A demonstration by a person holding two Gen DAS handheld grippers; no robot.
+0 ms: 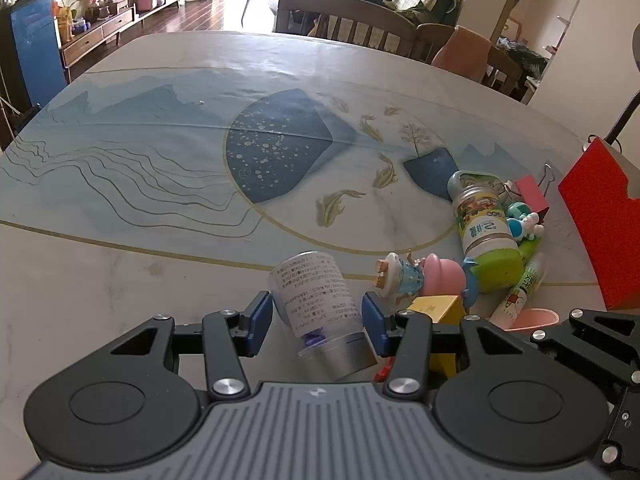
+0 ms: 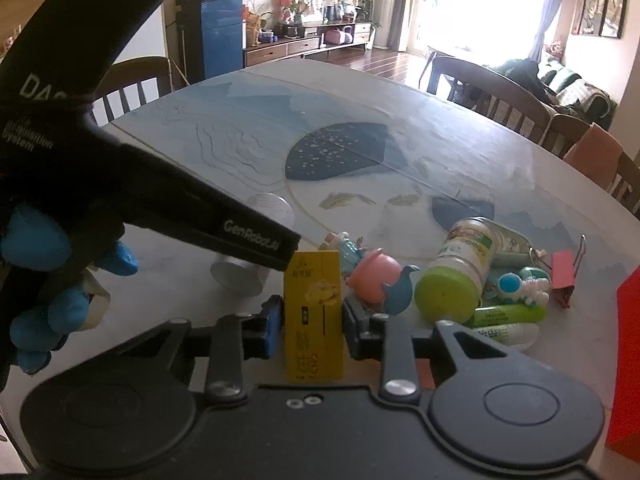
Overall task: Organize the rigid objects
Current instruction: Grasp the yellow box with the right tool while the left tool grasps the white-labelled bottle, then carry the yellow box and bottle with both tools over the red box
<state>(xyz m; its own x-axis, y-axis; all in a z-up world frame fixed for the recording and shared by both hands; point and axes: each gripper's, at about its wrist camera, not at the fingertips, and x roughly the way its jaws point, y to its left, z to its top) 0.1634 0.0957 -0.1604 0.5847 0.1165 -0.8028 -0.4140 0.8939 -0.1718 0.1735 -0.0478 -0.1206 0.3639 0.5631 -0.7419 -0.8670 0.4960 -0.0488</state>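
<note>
Beside the pink pig toy (image 1: 440,276) on the bench (image 1: 160,264), the left tool (image 1: 316,326) pinches a lying clear bottle (image 1: 316,300); the right tool (image 2: 308,326) pinches the upright yellow box (image 2: 314,316), each apparently gripped across its narrow sides for lifting.

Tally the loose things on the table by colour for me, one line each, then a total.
Yellow: 1, the box
Pink: 2, the pig toy and binder clip
Green-capped: 2, the bottle and glue stick
Clear with silver cap: 1, the small bottle
Red: 1, the box
Total: 7
</note>
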